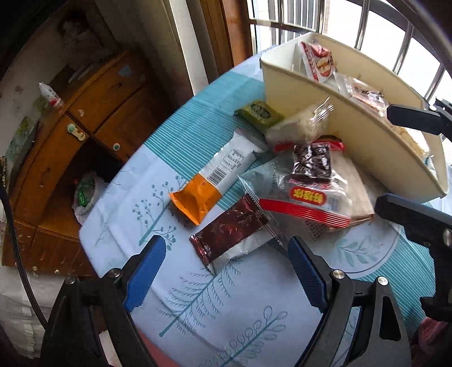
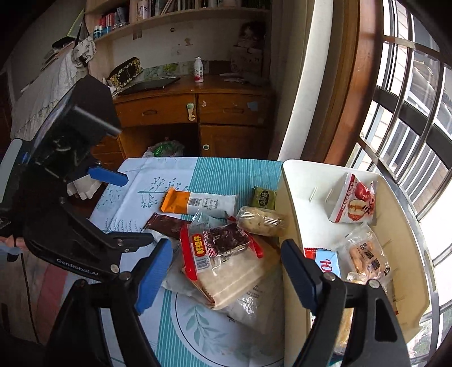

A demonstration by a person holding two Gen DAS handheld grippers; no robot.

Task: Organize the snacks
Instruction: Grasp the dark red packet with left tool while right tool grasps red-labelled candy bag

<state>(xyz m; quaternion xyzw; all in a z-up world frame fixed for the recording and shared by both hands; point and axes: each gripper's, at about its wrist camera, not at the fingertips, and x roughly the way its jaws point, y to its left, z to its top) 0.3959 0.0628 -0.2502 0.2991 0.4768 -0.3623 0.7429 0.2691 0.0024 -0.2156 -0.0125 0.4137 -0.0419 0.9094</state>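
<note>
Just ahead of the wide-apart, empty left claw [image 1: 226, 271], a dark brown snack packet [image 1: 229, 230] flat on the tablecloth [image 1: 118, 197]

Wooden cabinet [image 2: 195, 110] stands against pale wall, bookshelf [image 2: 175, 17] above. Barred window [image 2: 409, 118] at right admits bright daylight.

I look down past my left gripper [image 1: 226, 271]. Its blue jaws stand wide open with nothing in them. Just past them a dark brown snack pack [image 1: 228, 228] lies flat on the bench [image 1: 197, 310]. An orange and white pack [image 1: 209, 183] lies near it. A cream box [image 1: 339, 135] stands behind the pile, with snacks inside.
</note>
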